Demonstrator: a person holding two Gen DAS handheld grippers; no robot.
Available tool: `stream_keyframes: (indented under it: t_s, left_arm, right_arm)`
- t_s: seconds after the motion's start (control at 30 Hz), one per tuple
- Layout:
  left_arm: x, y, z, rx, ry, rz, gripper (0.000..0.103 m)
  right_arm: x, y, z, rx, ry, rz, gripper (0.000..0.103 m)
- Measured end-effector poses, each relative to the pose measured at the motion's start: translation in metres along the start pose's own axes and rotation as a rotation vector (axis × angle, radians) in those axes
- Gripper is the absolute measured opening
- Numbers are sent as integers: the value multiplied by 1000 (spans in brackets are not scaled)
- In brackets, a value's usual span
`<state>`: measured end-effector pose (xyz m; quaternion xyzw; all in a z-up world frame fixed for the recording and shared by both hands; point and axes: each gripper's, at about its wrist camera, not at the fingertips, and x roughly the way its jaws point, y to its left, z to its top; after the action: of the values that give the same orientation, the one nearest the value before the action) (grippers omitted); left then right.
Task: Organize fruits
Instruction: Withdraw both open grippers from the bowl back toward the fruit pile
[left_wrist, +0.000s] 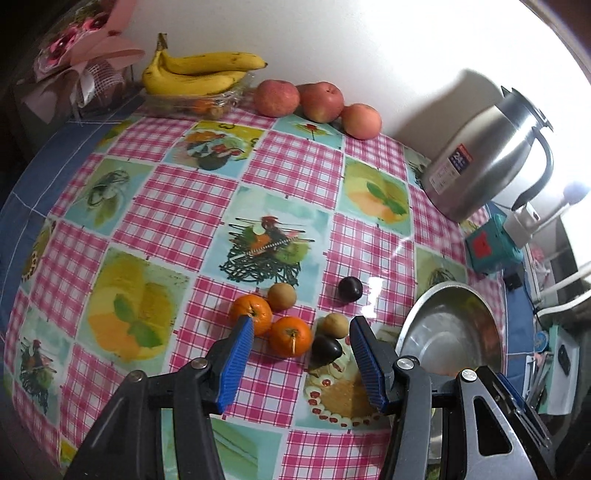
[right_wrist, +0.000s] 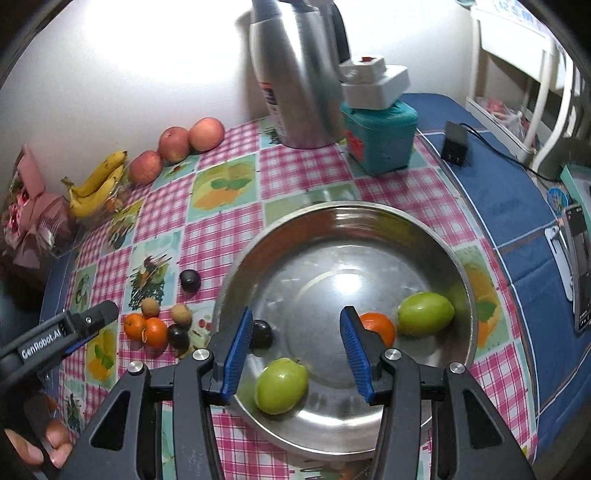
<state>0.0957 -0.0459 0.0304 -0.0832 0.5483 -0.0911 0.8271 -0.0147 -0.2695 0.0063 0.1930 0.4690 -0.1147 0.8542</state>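
Observation:
My left gripper is open and empty, low over a cluster of small fruits on the tablecloth: two oranges, two brown longan-like fruits and a dark plum. Another plum lies apart. My right gripper is open and empty above the steel bowl. The bowl holds two green fruits, an orange and a dark plum. The left gripper shows at the left of the right wrist view.
Bananas in a clear tray and three apples stand along the wall. A steel kettle and a teal box stand at the back right. A pink bouquet sits at the far left corner.

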Motion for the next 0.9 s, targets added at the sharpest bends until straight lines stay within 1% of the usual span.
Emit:
stream_keyframes:
  t_s: [0.3, 0.43, 0.47, 0.5, 0.53, 0.57, 0.6, 0.63, 0.7, 0.73, 0.8, 0.9]
  left_arm:
    - [0, -3, -1, 8, 6, 0, 58]
    - [5, -4, -2, 12, 23, 9, 58]
    - [7, -4, -2, 12, 30, 11, 60]
    - [9, -4, -3, 15, 39, 17, 68]
    - [11, -4, -3, 16, 48, 24, 77]
    - [14, -3, -5, 15, 56, 30, 82]
    - [17, -2, -6, 12, 62, 32, 92]
    - [21, -1, -7, 7, 73, 37, 99]
    - [25, 1, -9, 1, 81, 49, 103]
    - [26, 1, -9, 0, 80, 58, 103]
    - [27, 2, -10, 3, 75, 76, 103]
    - [27, 3, -9, 15, 65, 101, 103]
  right_arm:
    - [1, 3, 0, -18, 3, -7, 50]
    - [1, 3, -1, -19, 5, -9, 50]
    - [2, 3, -1, -19, 6, -11, 50]
    - [3, 3, -2, -19, 7, -14, 50]
    - [4, 3, -2, -20, 6, -15, 52]
    - [5, 2, -2, -21, 4, -16, 63]
    - [6, 2, -3, -21, 2, -18, 74]
    - [7, 2, -3, -21, -1, -20, 77]
    - [9, 1, -5, -23, -5, -28, 84]
    - [11, 1, -5, -24, -6, -32, 86]
    - [12, 0, -5, -20, -10, -42, 98]
    - [13, -3, -5, -13, -15, -50, 98]
